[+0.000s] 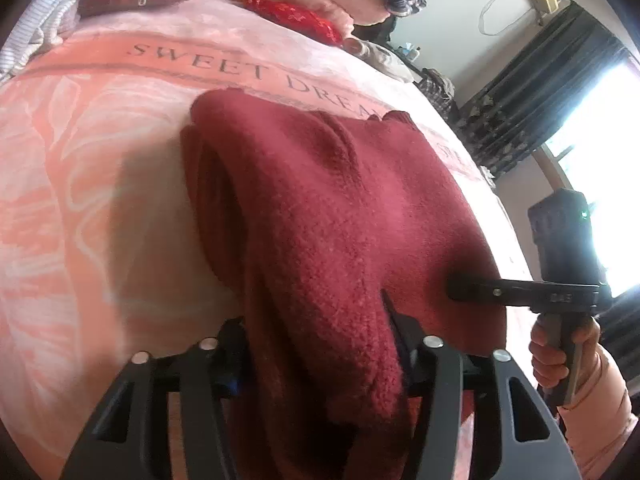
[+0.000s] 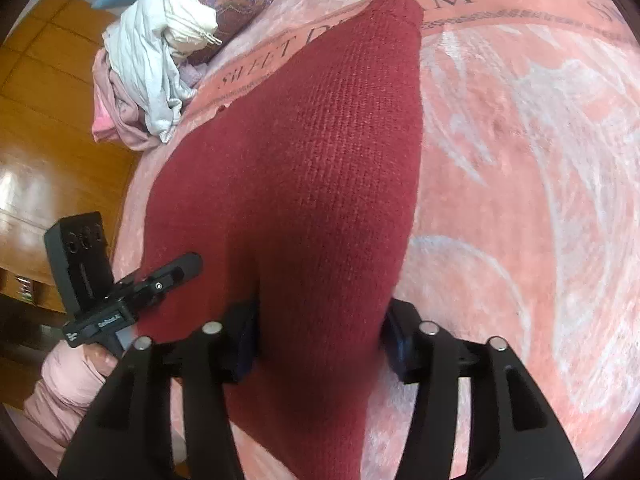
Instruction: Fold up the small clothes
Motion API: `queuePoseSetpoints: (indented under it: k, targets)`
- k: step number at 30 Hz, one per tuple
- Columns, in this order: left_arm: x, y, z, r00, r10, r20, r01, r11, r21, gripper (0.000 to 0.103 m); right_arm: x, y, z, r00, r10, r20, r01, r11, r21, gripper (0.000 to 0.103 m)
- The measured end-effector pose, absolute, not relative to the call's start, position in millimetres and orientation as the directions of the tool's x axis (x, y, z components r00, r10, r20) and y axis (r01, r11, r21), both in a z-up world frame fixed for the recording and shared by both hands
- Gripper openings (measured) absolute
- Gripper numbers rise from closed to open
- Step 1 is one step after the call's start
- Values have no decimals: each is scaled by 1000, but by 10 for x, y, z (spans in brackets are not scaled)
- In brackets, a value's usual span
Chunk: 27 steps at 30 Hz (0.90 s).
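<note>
A dark red knitted garment [image 1: 320, 208] lies on a pink "SWEET DREAM" blanket [image 1: 100, 152], its near edge lifted. My left gripper [image 1: 320, 344] is shut on that near edge, with bunched fleece between its fingers. In the left wrist view my right gripper [image 1: 460, 288] grips the garment's right edge. In the right wrist view the garment [image 2: 320, 140] stretches away to a far corner, and my right gripper [image 2: 320, 344] is shut on it. My left gripper [image 2: 188, 264] shows there at the garment's left edge.
A pile of white and pink clothes [image 2: 156, 60] lies at the blanket's far left by a wooden wardrobe [image 2: 48, 120]. Folded bedding and a red cloth [image 1: 300, 16] lie at the head of the bed. Dark curtains and a bright window [image 1: 600, 120] are to the right.
</note>
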<state>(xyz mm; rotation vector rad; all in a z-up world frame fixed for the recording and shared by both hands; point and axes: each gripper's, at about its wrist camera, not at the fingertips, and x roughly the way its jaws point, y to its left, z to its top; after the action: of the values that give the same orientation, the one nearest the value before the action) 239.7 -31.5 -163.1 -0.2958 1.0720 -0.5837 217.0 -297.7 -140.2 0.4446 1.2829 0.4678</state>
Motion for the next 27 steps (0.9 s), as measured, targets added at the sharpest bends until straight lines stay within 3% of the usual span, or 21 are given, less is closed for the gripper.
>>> queuePoseSetpoints:
  k: [3, 6, 12, 14, 16, 18, 23, 27]
  targets:
    - [2331, -256, -1585, 363, -554, -749, 261, 832, -489, 71, 2049, -3032, -1271, 234, 559, -795, -97, 827, 553, 71]
    - [2093, -125, -1537, 378, -527, -761, 225, 850, -476, 78, 1860, -3126, -1243, 226, 575, -786, -96, 816, 570, 73]
    - [1687, -12, -1473, 421, -475, -773, 218, 880, -422, 85, 1487, -3240, -1439, 199, 595, -779, -80, 802, 592, 72]
    - [1610, 4, -1506, 421, -462, -781, 218, 887, -407, 84, 1434, -3245, -1524, 183, 612, -769, -68, 789, 611, 64]
    - [1599, -23, -1539, 419, -449, -789, 225, 893, -389, 77, 1423, -3231, -1604, 161, 628, -761, -64, 776, 627, 47]
    - [1603, -37, -1560, 411, -452, -792, 243, 891, -382, 58, 1413, -3225, -1617, 149, 662, -734, -56, 747, 662, 26]
    - [1530, -111, -1467, 433, -429, -793, 289, 899, -329, 31, 1319, -3148, -1330, 200, 652, -732, -118, 757, 642, 19]
    - [1488, -105, -1462, 441, -420, -793, 291, 903, -316, 28, 1288, -3048, -1352, 202, 595, -778, -136, 804, 579, 19]
